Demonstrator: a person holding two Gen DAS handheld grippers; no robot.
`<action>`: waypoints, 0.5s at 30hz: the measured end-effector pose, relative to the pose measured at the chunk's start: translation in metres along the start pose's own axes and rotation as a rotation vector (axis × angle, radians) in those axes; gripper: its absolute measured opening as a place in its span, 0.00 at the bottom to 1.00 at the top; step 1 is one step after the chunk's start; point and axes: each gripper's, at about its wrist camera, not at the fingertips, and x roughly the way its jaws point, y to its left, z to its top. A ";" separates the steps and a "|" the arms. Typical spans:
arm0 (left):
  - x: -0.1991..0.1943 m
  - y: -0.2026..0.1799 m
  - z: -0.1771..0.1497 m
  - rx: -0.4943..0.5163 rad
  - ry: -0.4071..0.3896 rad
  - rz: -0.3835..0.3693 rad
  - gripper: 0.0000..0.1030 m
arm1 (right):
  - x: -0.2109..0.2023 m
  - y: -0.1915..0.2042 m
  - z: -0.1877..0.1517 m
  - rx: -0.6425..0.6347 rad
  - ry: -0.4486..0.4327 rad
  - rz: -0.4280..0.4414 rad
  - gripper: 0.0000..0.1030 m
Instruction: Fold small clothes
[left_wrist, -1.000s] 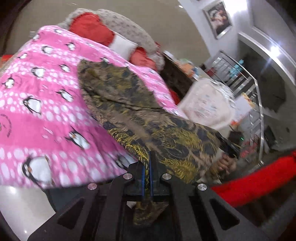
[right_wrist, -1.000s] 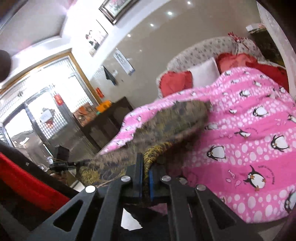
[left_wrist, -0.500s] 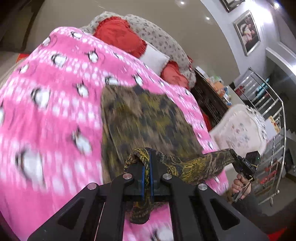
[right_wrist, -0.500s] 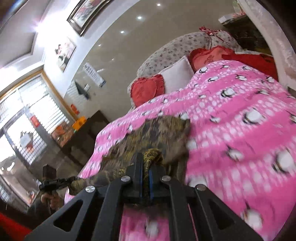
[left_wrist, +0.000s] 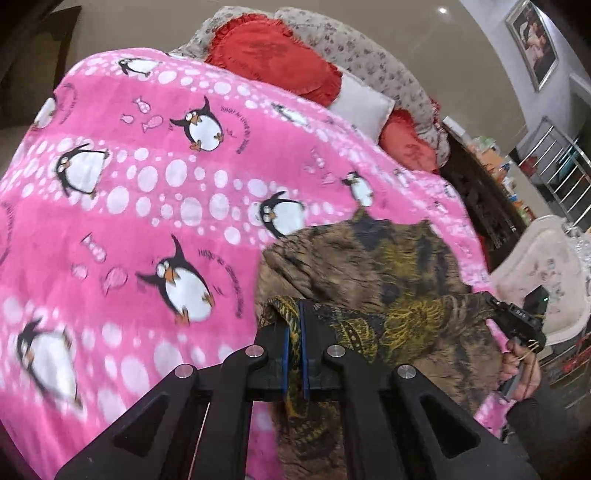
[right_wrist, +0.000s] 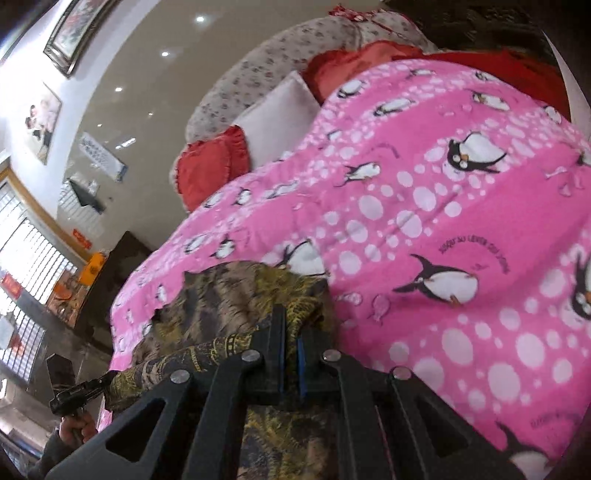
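1. The pink fleece penguin-print blanket (left_wrist: 155, 206) covers the bed and serves as my work surface; red and white pillows (left_wrist: 280, 59) sit at its far end.
2. The small olive-and-black patterned garment (left_wrist: 373, 266) lies near the blanket's near edge. Its far part rests flat; its near edge is raised and stretched between my two grippers.
3. Progress, as I judge it: one fold is under way and not yet laid down; smoothing and further folds are left.
4. My left gripper (left_wrist: 293, 325) is clenched on the left end of that raised edge, cloth bunched between its blue pads.
5. My right gripper (right_wrist: 290, 332) is clenched on the right end likewise.
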 end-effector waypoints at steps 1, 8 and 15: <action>0.008 0.002 0.000 0.004 0.012 0.015 0.00 | 0.009 -0.003 0.001 -0.008 0.013 -0.018 0.05; 0.030 0.016 -0.022 0.027 -0.067 -0.007 0.00 | 0.041 -0.019 -0.005 0.002 0.088 -0.033 0.04; 0.011 0.037 -0.009 -0.071 0.008 -0.089 0.00 | 0.042 -0.028 -0.009 0.043 0.093 0.009 0.04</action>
